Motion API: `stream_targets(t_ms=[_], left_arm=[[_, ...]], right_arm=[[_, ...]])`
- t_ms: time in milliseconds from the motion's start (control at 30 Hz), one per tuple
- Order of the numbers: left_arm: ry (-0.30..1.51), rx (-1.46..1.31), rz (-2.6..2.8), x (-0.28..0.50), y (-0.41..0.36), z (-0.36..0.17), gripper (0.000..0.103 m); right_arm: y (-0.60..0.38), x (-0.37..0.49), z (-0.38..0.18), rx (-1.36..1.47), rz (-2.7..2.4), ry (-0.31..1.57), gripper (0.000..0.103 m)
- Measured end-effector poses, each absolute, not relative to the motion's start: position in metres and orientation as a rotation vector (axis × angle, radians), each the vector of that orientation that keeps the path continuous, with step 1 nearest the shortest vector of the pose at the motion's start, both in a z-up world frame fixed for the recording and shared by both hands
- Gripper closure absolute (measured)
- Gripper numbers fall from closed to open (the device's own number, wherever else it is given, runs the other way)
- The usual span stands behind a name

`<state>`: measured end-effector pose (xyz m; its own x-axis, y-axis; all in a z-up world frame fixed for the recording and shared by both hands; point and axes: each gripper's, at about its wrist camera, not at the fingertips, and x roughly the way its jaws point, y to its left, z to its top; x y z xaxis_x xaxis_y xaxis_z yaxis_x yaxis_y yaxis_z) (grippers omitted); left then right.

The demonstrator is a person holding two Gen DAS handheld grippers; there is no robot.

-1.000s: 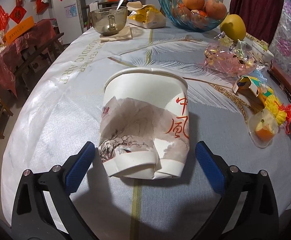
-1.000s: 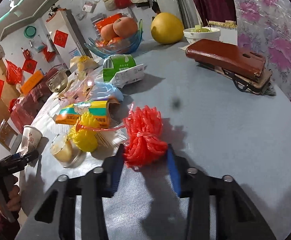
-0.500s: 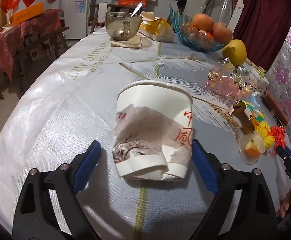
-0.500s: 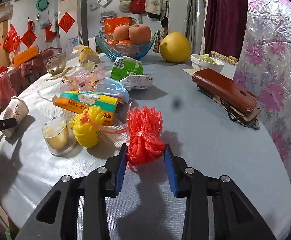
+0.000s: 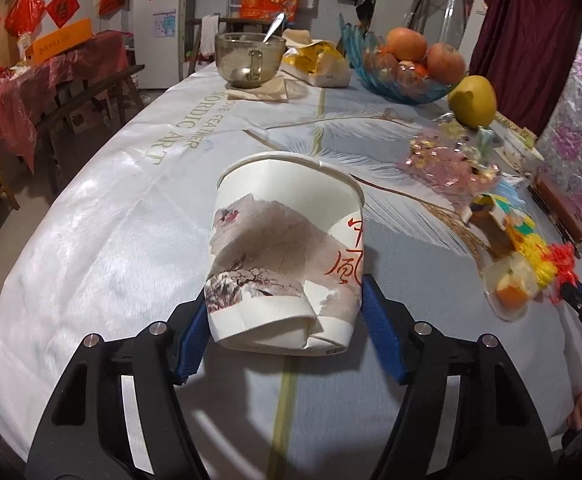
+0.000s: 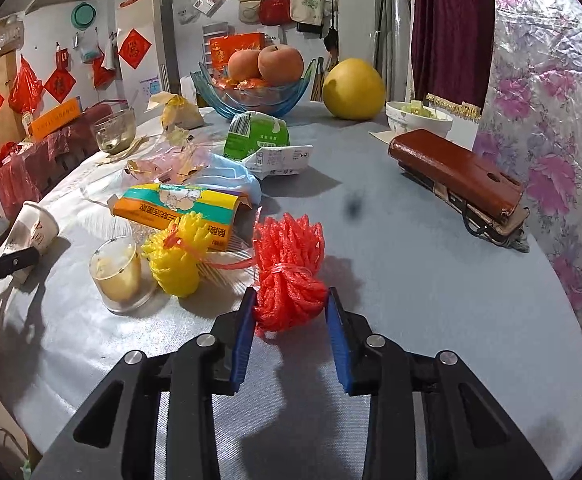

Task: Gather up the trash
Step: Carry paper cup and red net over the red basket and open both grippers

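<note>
A crumpled paper cup with red characters lies on its side on the table, base towards me. My left gripper is closing around that base, and both blue pads touch its sides. In the right wrist view the same cup shows at the far left. My right gripper is closing tighter on a red foam net, pads pressed on both sides. A red strand ties this net to a yellow foam net.
A clear plastic cup with fruit, an orange box, wrappers and a blue mask lie mid-table. A fruit bowl, a pomelo, a glass mug and a brown wallet stand further off.
The left jaws have drawn in from wide apart until the pads meet the cup. The right gripper has rolled slightly, still holding the red net.
</note>
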<state>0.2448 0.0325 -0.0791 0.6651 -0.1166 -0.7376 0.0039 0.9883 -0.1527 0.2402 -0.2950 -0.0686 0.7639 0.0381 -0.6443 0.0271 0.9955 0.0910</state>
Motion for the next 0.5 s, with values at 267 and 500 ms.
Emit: stream_targets(t_ms=[267, 500], left_arm=[[0.736, -0.177, -0.063, 0.185, 0.048, -0.045, 0.035], [0.68, -0.206, 0.051, 0.118, 0.078, -0.031, 0.035]], right_arm=[[-0.302, 0.233, -0.066, 0.14, -0.014, 0.658, 0.069], [-0.304, 0.207, -0.06, 0.214, -0.032, 0.578, 0.068]])
